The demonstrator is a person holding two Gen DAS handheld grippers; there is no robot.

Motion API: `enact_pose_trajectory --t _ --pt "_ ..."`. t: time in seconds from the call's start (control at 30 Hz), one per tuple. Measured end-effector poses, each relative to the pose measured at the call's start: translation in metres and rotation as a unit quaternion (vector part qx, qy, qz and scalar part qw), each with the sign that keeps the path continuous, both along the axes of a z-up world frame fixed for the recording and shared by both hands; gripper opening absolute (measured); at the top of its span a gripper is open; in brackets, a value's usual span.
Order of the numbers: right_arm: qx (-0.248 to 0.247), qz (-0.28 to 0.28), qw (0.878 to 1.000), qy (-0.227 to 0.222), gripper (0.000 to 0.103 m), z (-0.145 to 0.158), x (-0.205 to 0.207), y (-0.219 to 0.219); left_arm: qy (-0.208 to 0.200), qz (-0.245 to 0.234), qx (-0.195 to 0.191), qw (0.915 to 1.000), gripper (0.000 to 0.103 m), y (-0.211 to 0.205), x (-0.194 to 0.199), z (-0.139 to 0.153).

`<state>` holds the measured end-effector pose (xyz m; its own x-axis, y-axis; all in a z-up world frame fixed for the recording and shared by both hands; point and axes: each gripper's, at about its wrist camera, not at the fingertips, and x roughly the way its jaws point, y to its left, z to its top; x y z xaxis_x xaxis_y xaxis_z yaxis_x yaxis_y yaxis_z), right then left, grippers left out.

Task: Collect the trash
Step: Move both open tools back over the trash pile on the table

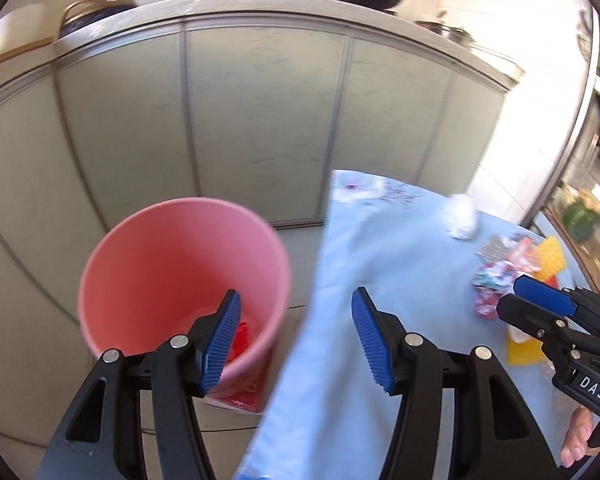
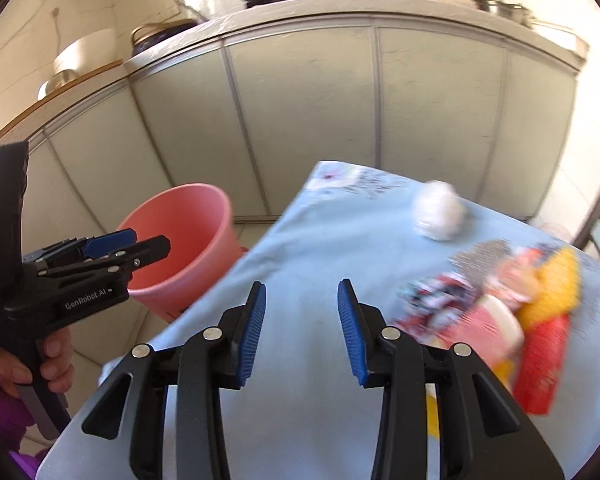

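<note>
right gripper (image 2: 301, 332): jaws apart, empty, over blue cloth (image 2: 340, 240)
left gripper (image 1: 296, 336): jaws apart, empty, by pink bin (image 1: 140, 264)
step: reaching for wrappers (image 2: 500, 300)
next: close on one piece

Beside the pink bucket (image 2: 184, 236), a pale blue tablecloth (image 2: 320, 248) with a floral print at its far corner carries a white wad (image 2: 440, 210) and red, yellow and multicoloured wrappers (image 2: 500, 300).

Bright daylight enters from the right, overexposing that edge; fisheye curvature bends the cabinet doors (image 1: 260, 120), and motion blur softens the wrappers (image 2: 500, 300).
</note>
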<state>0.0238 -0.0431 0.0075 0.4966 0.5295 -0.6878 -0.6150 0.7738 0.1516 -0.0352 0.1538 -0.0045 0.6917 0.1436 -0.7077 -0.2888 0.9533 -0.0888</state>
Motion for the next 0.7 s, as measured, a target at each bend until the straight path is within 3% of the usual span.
enact_pose_trajectory --t 0.43,0.7 --pt "-0.003 -0.129 0.991 0.024 0.038 -0.017 -0.007 -0.116 0.013 -0.122 0.000 0.9925 0.057 -0.095 0.031 -0.003" --pt "0.005 -0.187 0.981 0.044 0.038 -0.030 0.004 -0.162 0.021 -0.204 -0.014 0.9787 0.057 -0.158 0.047 -0.003"
